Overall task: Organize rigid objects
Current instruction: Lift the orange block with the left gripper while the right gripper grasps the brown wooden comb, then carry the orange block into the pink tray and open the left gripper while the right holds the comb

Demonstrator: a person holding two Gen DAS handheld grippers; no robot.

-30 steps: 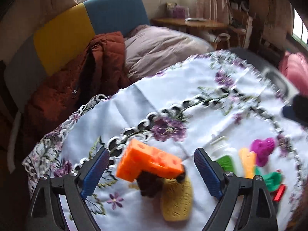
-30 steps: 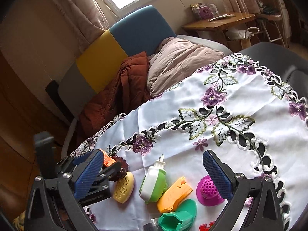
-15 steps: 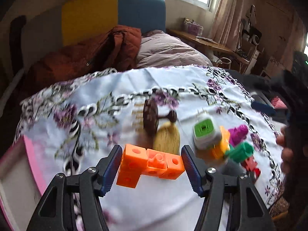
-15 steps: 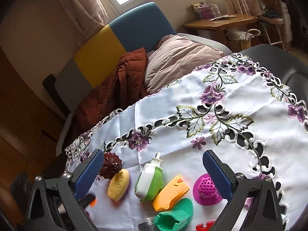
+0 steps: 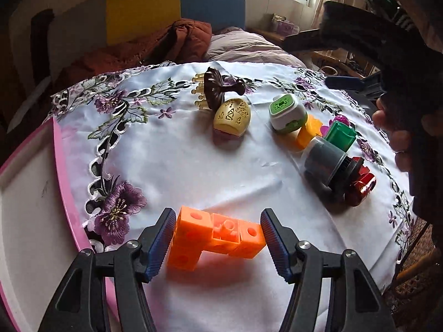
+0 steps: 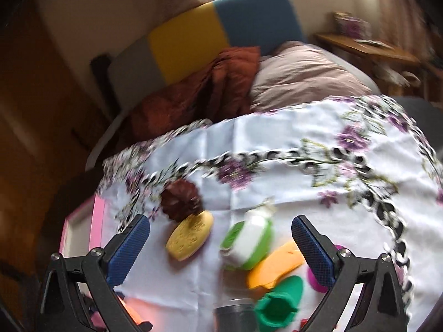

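My left gripper (image 5: 217, 236) is shut on an orange L-shaped block piece (image 5: 213, 236) and holds it above the floral tablecloth (image 5: 180, 166), next to the pink-rimmed white tray (image 5: 63, 182). My right gripper (image 6: 220, 244) is open and empty, above a green-and-white device (image 6: 249, 244) and a yellow oval piece (image 6: 191, 233). On the cloth lie a brown comb-like piece (image 5: 214, 88), the yellow oval (image 5: 232, 117), the green-white device (image 5: 286, 112), an orange piece (image 5: 308, 132), a green piece (image 5: 340, 138), a grey cup (image 5: 324, 160) and a red piece (image 5: 360, 185).
The pink tray also shows at the left of the right wrist view (image 6: 95, 218). A sofa with a rust jacket (image 6: 210, 88) and a pink duvet (image 6: 304, 74) stands behind the table. The right gripper and hand (image 5: 401, 88) show at the right edge of the left wrist view.
My left gripper closed on the orange block piece, lifted it and drew it back toward the pink tray. My right gripper has shifted; its view is blurred by motion.
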